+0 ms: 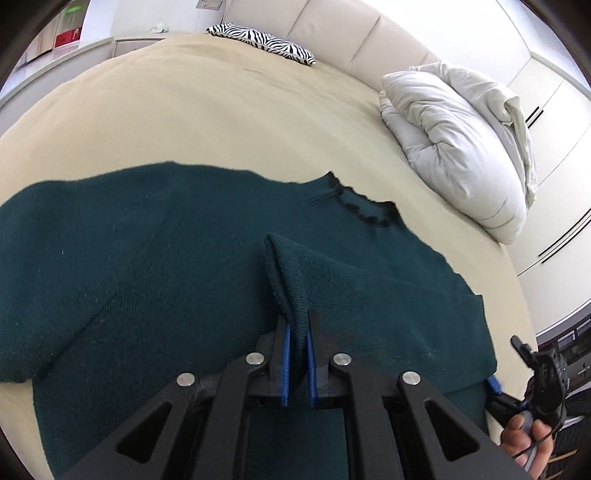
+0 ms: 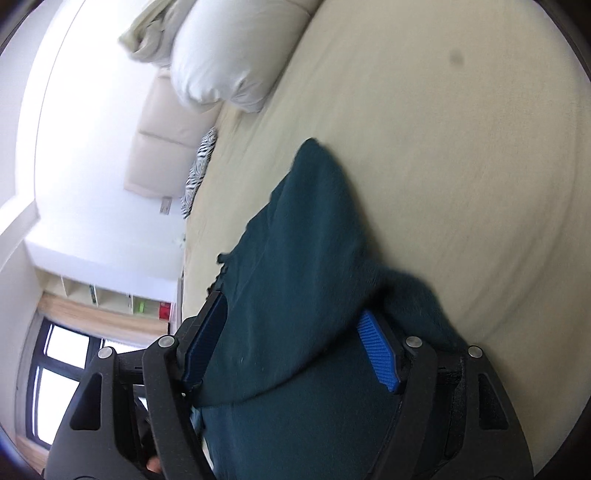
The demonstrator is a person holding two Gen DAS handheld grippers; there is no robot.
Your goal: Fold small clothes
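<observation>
A dark green knit sweater (image 1: 147, 266) lies spread on the beige bed (image 1: 221, 110), its black-trimmed neckline (image 1: 354, 206) toward the pillows. My left gripper (image 1: 297, 332) is shut on a ribbed cuff of the sweater's sleeve (image 1: 288, 273), which is folded across the body. My right gripper (image 2: 295, 332) is open, its blue pads (image 2: 376, 350) wide apart with sweater fabric (image 2: 303, 258) lying between them. The right gripper also shows at the right edge of the left wrist view (image 1: 532, 373), held by a hand.
A white crumpled duvet (image 1: 461, 147) lies at the head of the bed on the right. A zebra-print pillow (image 1: 262, 42) rests against the cream headboard (image 1: 332, 33). Wardrobe doors (image 1: 546, 110) stand to the right. Shelves and a window show in the right wrist view (image 2: 110, 295).
</observation>
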